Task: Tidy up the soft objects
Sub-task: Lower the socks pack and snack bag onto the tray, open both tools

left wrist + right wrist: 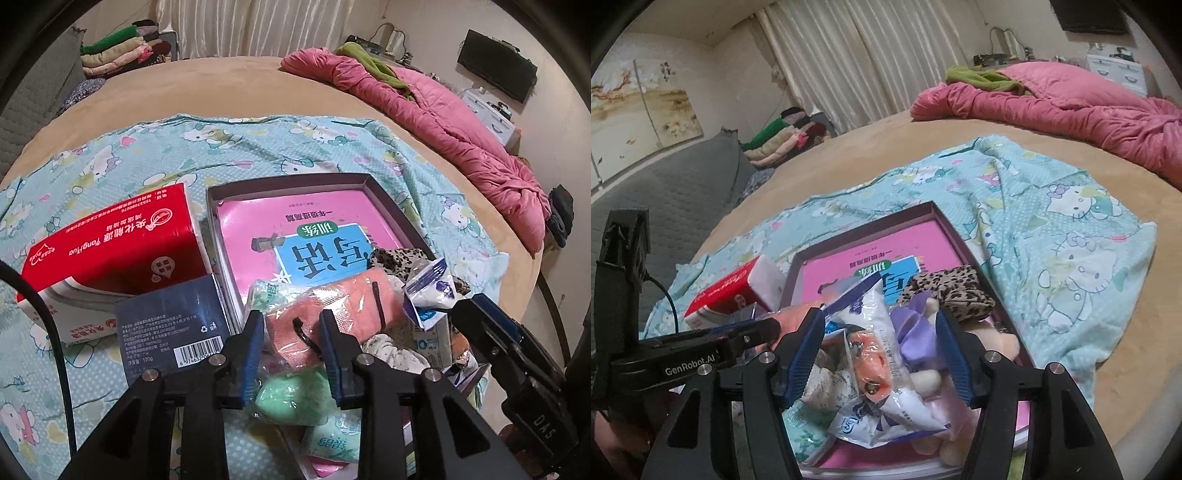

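A shallow dark box (400, 208) on the bed holds a pink book (295, 218) and a heap of soft things. My left gripper (291, 319) stands open over that heap, and a pink towel in clear wrap (351, 299) lies between and beyond its fingers. A green soft lump (291, 398) sits under it. My right gripper (879, 319) is open wide above a white-and-blue packet (860, 314), a bagged orange toy (877, 363) and a purple scrunchie (914, 326); its pads touch none of them. A leopard-print cloth (951, 290) lies behind.
A red tissue box (110, 243) and a dark blue carton (173, 325) stand left of the box on a Hello Kitty sheet (258, 147). A pink quilt (461, 129) runs along the bed's right side. Folded clothes (122, 51) are stacked far left.
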Motion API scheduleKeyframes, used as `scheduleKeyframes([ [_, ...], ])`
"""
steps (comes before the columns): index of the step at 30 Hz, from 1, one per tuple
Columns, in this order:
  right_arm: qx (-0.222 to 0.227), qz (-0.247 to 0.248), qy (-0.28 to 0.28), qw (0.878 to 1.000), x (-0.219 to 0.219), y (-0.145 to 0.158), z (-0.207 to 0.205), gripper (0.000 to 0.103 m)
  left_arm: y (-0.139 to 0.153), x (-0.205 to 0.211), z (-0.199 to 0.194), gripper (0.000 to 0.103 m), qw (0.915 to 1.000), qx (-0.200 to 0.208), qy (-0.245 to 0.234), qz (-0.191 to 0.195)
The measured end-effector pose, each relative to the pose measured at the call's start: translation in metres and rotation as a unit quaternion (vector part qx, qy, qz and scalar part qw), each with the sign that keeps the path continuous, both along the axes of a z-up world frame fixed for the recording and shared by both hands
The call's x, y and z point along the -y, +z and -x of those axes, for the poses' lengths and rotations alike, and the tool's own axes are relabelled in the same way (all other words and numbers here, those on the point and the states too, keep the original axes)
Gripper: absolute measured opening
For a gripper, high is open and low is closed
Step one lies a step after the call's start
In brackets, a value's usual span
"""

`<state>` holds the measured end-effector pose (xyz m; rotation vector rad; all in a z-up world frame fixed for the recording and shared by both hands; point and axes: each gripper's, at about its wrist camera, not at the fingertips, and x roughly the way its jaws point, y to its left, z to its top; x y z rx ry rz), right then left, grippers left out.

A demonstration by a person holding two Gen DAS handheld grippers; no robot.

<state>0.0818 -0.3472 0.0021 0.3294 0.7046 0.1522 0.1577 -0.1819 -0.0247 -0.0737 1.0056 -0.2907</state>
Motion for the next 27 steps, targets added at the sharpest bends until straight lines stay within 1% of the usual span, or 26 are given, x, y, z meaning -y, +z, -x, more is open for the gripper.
scheduleKeyframes([
  [1, 0.0, 0.003, -0.004, 1.0, 0.0, 0.001, 0.0, 0.071, 0.001, 0.0, 0.0, 0.031, 1.0, 0.001, -0.002, 0.0],
  [3, 0.006, 0.004, -0.01, 1.0, 0.001, 0.003, 0.003, 0.074, 0.003, 0.001, 0.002, 0.032, 1.0, 0.005, -0.005, -0.001],
  [9, 0.007, 0.013, -0.025, 1.0, 0.003, 0.008, 0.007, 0.075, 0.01, 0.001, 0.007, 0.034, 0.9998, 0.014, -0.011, -0.004],
  [10, 0.006, 0.015, -0.027, 0.999, 0.003, 0.008, 0.008, 0.075, 0.011, 0.001, 0.008, 0.035, 0.9998, 0.015, -0.011, -0.004],
  [13, 0.003, 0.016, -0.036, 0.999, 0.003, 0.008, 0.009, 0.076, 0.015, -0.002, 0.009, 0.047, 0.9997, 0.021, -0.012, -0.001],
  [19, -0.004, 0.021, -0.046, 0.999, 0.003, 0.009, 0.011, 0.078, 0.021, -0.007, 0.012, 0.048, 0.9996, 0.026, -0.013, 0.003],
  [21, -0.013, 0.019, -0.044, 0.999, 0.002, 0.008, 0.01, 0.078, 0.023, -0.007, 0.013, 0.05, 0.9995, 0.028, -0.015, 0.002],
  [22, -0.015, 0.018, -0.045, 0.999, 0.002, 0.008, 0.011, 0.078, 0.023, -0.008, 0.014, 0.053, 0.9995, 0.029, -0.015, 0.003],
  [27, -0.006, 0.017, -0.056, 0.998, -0.002, 0.022, 0.019, 0.078, 0.033, -0.013, 0.024, 0.059, 0.9992, 0.036, -0.017, 0.004],
])
